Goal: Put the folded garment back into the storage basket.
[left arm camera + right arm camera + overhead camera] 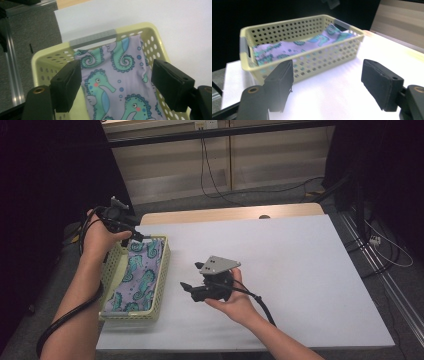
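Yellow plastic basket (162, 270), long box shape, walls full of small holes, sits at left edge of white counter (300, 270). Soft purple cloth (140, 275) with green seahorses lies inside. Left gripper (116, 82) above cloth, fingers spread, pinching nothing. Right gripper (327, 82) over counter near basket, fingers spread, empty.

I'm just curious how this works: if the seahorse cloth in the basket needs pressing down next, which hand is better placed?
Probably the left. The left gripper hangs open over the cloth in the basket; the right gripper, also open, is beside it over the table.
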{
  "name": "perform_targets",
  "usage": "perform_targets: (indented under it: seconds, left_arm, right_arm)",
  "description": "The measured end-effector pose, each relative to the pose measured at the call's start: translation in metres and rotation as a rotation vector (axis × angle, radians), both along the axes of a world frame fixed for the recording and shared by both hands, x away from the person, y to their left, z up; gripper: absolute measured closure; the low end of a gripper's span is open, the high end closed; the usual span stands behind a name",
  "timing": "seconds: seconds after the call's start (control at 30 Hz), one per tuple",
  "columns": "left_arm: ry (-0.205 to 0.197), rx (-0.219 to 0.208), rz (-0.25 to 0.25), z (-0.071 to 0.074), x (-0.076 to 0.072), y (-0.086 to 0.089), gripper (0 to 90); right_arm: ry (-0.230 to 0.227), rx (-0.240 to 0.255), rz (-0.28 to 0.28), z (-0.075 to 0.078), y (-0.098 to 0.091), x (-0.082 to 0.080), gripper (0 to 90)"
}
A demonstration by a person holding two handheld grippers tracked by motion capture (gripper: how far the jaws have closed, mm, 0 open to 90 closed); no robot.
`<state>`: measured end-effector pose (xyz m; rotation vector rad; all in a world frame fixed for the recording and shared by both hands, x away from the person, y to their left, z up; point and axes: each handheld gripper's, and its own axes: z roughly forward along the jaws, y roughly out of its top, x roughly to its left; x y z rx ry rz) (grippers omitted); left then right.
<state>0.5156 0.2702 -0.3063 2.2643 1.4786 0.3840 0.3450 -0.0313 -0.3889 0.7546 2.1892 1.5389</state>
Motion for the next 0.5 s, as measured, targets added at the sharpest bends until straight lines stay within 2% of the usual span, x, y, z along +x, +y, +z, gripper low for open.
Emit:
perform_targets:
  seconds: [0.17,0.27,0.5]
  left_arm:
    - [-0.005,-0.019,-0.004,-0.005,-0.006,-0.003,22.9]
    - [-0.007,-0.022,-0.024,-0.006,-0.009,-0.006,22.7]
    - [-0.020,-0.040,-0.039,-0.009,-0.018,-0.010,22.1]
  right_arm:
    - [0.006,-0.024,-0.036,-0.007,-0.021,0.000,25.0]
    - [0.007,-0.024,-0.056,-0.009,-0.031,0.000,24.9]
    - [0.001,-0.029,-0.082,-0.010,-0.046,-0.005,24.8]
